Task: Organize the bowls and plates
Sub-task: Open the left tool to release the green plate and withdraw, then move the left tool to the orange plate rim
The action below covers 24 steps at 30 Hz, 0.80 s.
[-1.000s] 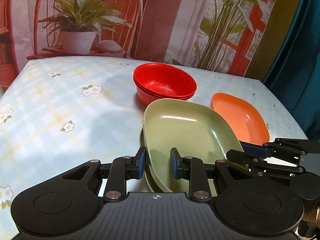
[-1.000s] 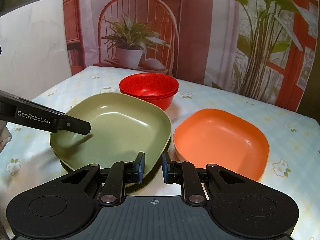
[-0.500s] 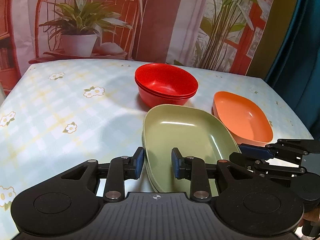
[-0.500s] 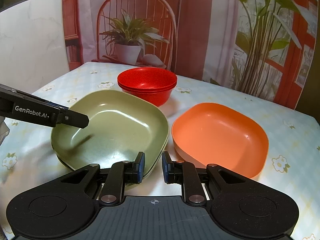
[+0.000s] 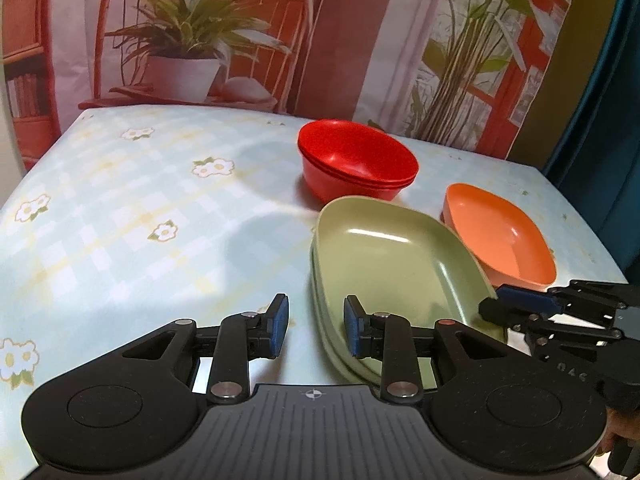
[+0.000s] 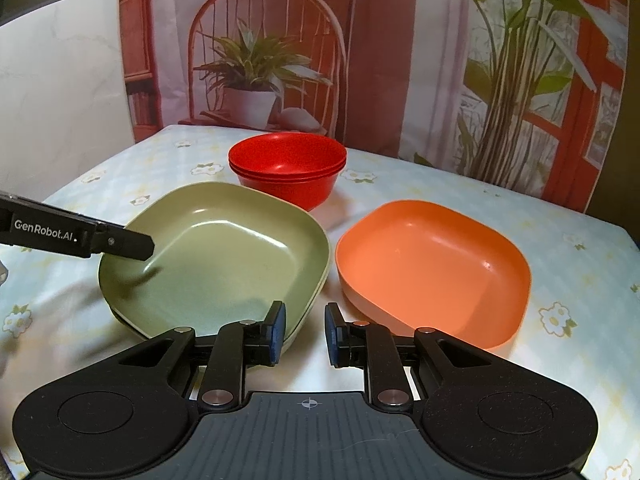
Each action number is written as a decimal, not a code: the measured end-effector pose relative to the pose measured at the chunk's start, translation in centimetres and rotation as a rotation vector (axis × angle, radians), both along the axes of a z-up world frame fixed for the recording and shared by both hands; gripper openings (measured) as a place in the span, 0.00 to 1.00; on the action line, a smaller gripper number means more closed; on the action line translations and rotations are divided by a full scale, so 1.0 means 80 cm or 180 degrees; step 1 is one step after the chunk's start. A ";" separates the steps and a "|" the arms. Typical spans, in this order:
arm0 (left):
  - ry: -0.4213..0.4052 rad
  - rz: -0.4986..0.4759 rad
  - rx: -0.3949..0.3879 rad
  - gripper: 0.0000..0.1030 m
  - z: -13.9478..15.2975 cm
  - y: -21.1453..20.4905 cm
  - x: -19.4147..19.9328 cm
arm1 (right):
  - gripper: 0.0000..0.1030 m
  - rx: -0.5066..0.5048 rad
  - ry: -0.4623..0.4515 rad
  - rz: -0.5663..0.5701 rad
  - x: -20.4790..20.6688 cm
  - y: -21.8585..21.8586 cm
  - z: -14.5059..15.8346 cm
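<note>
— Two green plates (image 6: 216, 256) sit nested on the flowered tablecloth (image 5: 120, 216), just beside the orange plate (image 6: 432, 264), with stacked red bowls (image 6: 288, 164) behind them.

— And the grippers?

— Left gripper (image 5: 312, 328): jaws have just been opening, the plates' near rim between them, the pads not pressing it. Right gripper (image 6: 305, 332): narrow gap, holding nothing, by the green plates' edge.
</note>
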<state>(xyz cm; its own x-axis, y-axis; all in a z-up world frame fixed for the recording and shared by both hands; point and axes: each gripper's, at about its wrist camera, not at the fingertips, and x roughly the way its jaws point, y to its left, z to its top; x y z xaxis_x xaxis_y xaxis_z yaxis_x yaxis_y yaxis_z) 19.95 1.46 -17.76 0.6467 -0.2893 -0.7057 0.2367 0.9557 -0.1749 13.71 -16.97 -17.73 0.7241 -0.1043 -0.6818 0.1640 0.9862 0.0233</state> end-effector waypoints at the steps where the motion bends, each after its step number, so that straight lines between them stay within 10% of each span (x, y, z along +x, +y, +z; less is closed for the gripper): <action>1: -0.0002 0.0004 -0.0006 0.34 -0.001 0.001 0.000 | 0.18 0.0007 -0.0004 -0.0004 0.000 0.000 0.000; 24: -0.0258 0.0065 -0.0098 0.38 0.037 -0.011 -0.004 | 0.21 0.0088 -0.0323 -0.0033 -0.015 -0.009 0.018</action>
